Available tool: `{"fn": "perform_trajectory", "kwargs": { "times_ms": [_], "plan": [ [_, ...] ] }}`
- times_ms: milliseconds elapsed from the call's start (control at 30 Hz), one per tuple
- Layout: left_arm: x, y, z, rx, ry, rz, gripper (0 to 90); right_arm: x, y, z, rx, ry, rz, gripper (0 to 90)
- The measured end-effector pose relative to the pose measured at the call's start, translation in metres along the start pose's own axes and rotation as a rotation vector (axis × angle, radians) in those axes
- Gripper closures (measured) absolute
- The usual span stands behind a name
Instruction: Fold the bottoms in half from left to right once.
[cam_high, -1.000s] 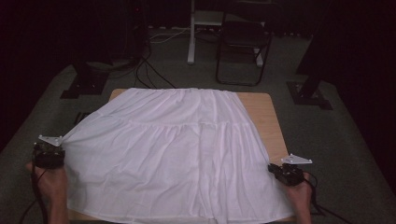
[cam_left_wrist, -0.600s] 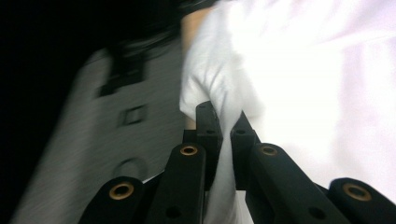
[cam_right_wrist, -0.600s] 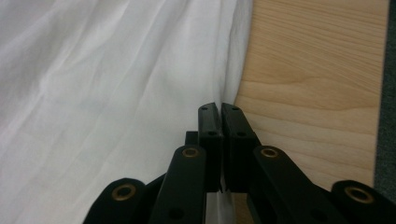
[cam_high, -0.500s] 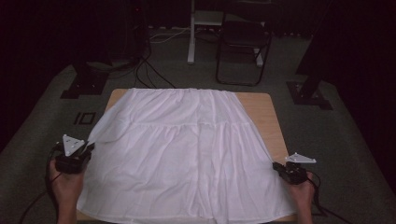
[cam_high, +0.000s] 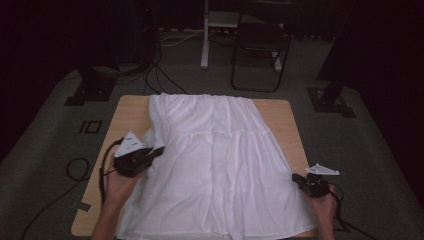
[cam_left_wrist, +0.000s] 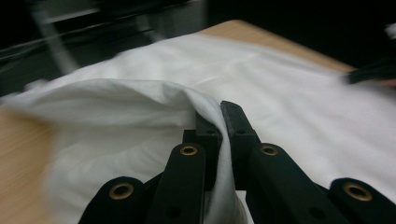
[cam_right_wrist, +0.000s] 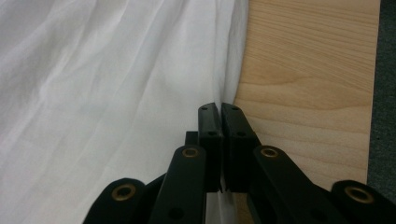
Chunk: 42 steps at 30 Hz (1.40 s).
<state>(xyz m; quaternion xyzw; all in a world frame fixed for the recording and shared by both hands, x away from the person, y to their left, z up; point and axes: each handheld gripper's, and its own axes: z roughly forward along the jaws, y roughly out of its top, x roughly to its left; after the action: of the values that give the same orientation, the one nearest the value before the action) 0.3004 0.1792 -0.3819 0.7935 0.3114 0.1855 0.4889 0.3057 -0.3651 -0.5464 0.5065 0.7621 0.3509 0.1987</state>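
A white pleated garment (cam_high: 220, 165) lies spread on the wooden table (cam_high: 131, 114). My left gripper (cam_high: 158, 149) is raised over the cloth's left part and shut on the garment's left edge, which it has pulled inward into a soft fold (cam_left_wrist: 116, 100); in the left gripper view the cloth runs down between the closed jaws of the left gripper (cam_left_wrist: 219, 111). At the table's near right, my right gripper (cam_high: 296, 178) sits low at the garment's right edge. The right gripper view has the right gripper (cam_right_wrist: 218, 108) shut with the cloth's edge (cam_right_wrist: 229, 70) pinched between the jaws.
Bare wood (cam_right_wrist: 308, 70) runs along the table's right side, and more lies at the left. Behind the table stand a black folding chair (cam_high: 260, 50) and a white post (cam_high: 204, 45). Black stand bases (cam_high: 87, 90) (cam_high: 332, 102) and cables (cam_high: 75, 170) lie on the grey floor.
My left gripper has moved right and up from the table's left edge, carrying the garment's left side inward and baring wood there. The right gripper has kept still.
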Motion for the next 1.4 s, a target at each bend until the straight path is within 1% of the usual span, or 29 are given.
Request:
{"fn": "perform_trajectory", "kwargs": {
  "times_ms": [33,67,100,200,233,267,300,333,367,400,433,467,500,533,567,600,633,700,733,800,867,900,967,1100,1133,1167,1267,1333,1400],
  "plan": [
    [-0.005,0.005,0.008,-0.008,-0.027,0.009,87.3,0.000,0.000,0.000,0.000,0.000,0.001,87.0],
    [-0.005,0.005,0.008,-0.008,-0.027,0.009,87.4,0.000,0.000,0.000,0.000,0.000,0.001,87.0],
    [-0.021,0.017,0.030,-0.020,-0.088,0.046,87.4,0.000,0.000,0.000,0.000,0.000,0.001,87.1],
    [-0.048,0.030,0.068,-0.017,-0.203,0.063,87.4,0.000,0.000,0.000,0.000,-0.003,0.004,87.1],
    [-0.057,0.031,0.081,-0.010,-0.248,0.065,87.4,0.001,0.000,0.000,0.001,-0.004,0.004,87.1],
    [-0.057,0.031,0.081,-0.010,-0.248,0.065,87.4,0.001,0.000,0.000,0.001,-0.004,0.004,87.1],
    [-0.077,0.029,0.106,0.009,-0.338,0.053,87.4,0.001,0.000,0.000,0.002,-0.005,0.004,87.1],
    [-0.086,0.026,0.118,0.031,-0.366,0.066,87.4,0.001,0.001,0.000,0.004,-0.009,0.004,87.1],
    [-0.094,0.021,0.131,0.059,-0.386,0.071,87.2,0.001,0.001,0.000,0.008,-0.011,0.005,87.1],
    [-0.099,0.016,0.143,0.090,-0.394,0.070,86.8,0.002,0.002,0.000,0.012,-0.015,0.006,87.1],
    [-0.102,0.010,0.153,0.116,-0.408,0.053,84.8,0.003,0.003,0.000,0.018,-0.021,0.007,86.9],
    [-0.102,0.010,0.153,0.116,-0.408,0.053,77.4,0.003,0.003,0.000,0.018,-0.021,0.007,86.9],
    [-0.104,-0.001,0.168,0.164,-0.425,0.033,77.4,0.004,0.004,0.000,0.026,-0.033,0.003,85.5],
    [-0.103,-0.003,0.168,0.165,-0.412,0.041,60.9,0.011,0.010,-0.003,0.021,-0.079,-0.010,70.1],
    [-0.101,-0.003,0.165,0.156,-0.416,0.033,56.2,0.015,0.014,-0.007,-0.002,-0.089,-0.011,62.7],
    [-0.097,-0.003,0.159,0.136,-0.420,0.022,53.4,0.019,0.019,-0.011,-0.024,-0.089,-0.017,57.6],
    [-0.093,-0.001,0.151,0.115,-0.407,0.022,51.6,0.025,0.024,-0.015,-0.043,-0.085,-0.029,53.9],
    [-0.082,0.001,0.134,0.089,-0.359,0.026,49.1,0.038,0.035,-0.020,-0.063,-0.065,-0.062,52.0],
    [-0.075,0.001,0.125,0.081,-0.321,0.022,48.9,0.045,0.040,-0.021,-0.075,-0.051,-0.069,52.0],
    [-0.061,-0.003,0.108,0.068,-0.243,0.015,48.4,0.060,0.049,-0.021,-0.095,0.003,-0.087,52.4],
    [-0.045,-0.011,0.092,0.069,-0.157,-0.006,48.1,0.075,0.058,-0.016,-0.106,0.053,-0.110,53.3],
    [-0.036,-0.017,0.085,0.079,-0.111,-0.005,47.9,0.082,0.062,-0.013,-0.107,0.077,-0.122,53.8],
    [-0.021,-0.031,0.074,0.110,-0.018,-0.015,46.9,0.095,0.069,-0.006,-0.105,0.093,-0.152,54.3],
    [0.008,-0.065,0.061,0.182,0.100,-0.077,45.1,0.113,0.083,0.000,-0.125,0.150,-0.172,55.1],
    [0.013,-0.072,0.059,0.208,0.135,-0.072,44.2,0.117,0.086,0.001,-0.129,0.162,-0.177,54.6],
    [0.018,-0.078,0.057,0.230,0.162,-0.075,42.9,0.121,0.088,0.002,-0.127,0.173,-0.181,53.7],
    [0.030,-0.090,0.054,0.267,0.227,-0.108,39.0,0.129,0.092,0.010,-0.116,0.198,-0.196,50.7],
    [0.037,-0.096,0.056,0.275,0.241,-0.138,38.1,0.134,0.093,0.016,-0.101,0.211,-0.202,48.9],
    [0.040,-0.101,0.060,0.289,0.237,-0.160,37.2,0.138,0.092,0.021,-0.088,0.227,-0.210,48.1]
  ]
}}
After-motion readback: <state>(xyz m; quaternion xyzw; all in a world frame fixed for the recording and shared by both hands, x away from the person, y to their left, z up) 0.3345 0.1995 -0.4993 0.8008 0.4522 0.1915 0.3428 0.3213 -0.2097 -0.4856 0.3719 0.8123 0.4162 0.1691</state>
